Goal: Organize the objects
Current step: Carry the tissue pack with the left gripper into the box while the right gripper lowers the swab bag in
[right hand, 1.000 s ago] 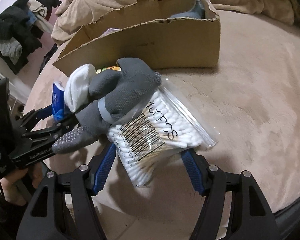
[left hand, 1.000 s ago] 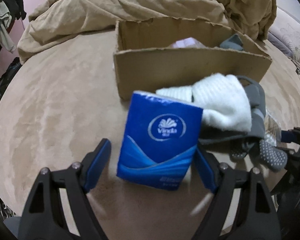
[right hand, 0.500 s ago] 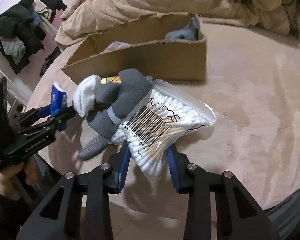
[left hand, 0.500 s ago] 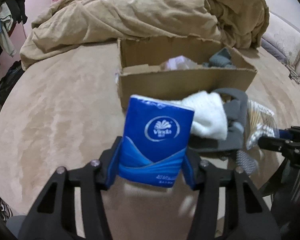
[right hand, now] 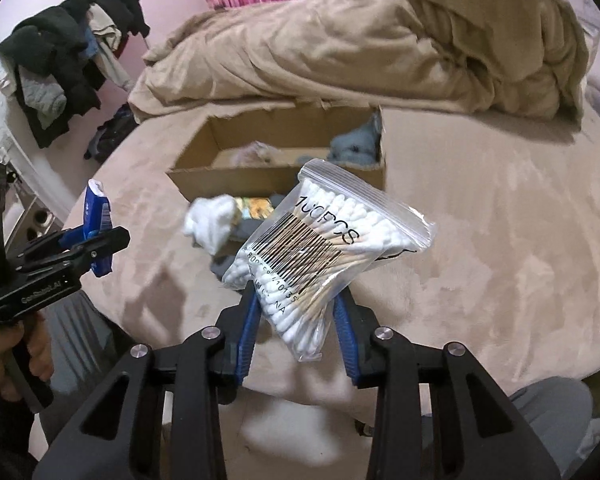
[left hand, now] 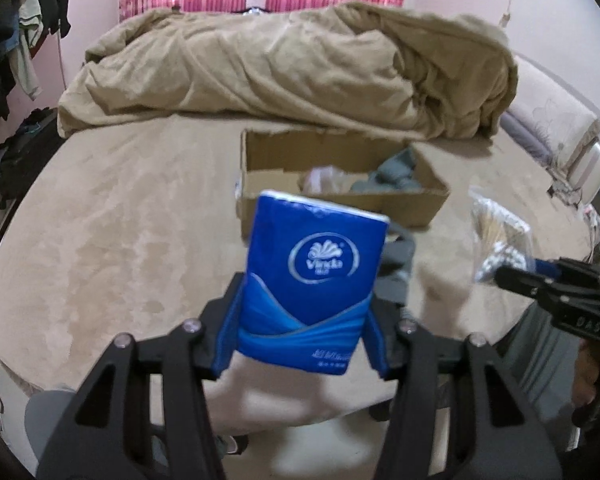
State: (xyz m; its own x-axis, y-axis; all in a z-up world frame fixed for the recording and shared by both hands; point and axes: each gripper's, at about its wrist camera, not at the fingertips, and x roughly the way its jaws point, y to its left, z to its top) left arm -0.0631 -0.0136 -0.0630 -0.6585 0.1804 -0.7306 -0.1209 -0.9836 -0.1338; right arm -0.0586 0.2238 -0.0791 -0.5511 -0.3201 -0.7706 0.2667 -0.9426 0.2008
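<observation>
Two grippers, each holding one thing. Left gripper (left hand: 304, 332) clamps one glossy blue rectangular tissue pack (left hand: 314, 284), upright between its fingers. Right gripper (right hand: 298, 332) pinches one clear crinkled zip bag of cotton swabs (right hand: 320, 252), tilted. Ahead of both sits one open cardboard box (right hand: 276, 178) with soft grey cloth inside; one fluffy white sock (right hand: 212, 224) lies between claws and box.

The blue tissue pack (left hand: 314, 280) is hiding most of the grey sock (left hand: 396, 264) and part of the cardboard box (left hand: 416, 204) front. A white sock (left hand: 444, 288) is blurring into the bed — its edges unreadable. The swab bag (right hand: 320, 248) is covering the pile behind it, and the box's pale contents (right hand: 256, 152) are showing too small to identify.
</observation>
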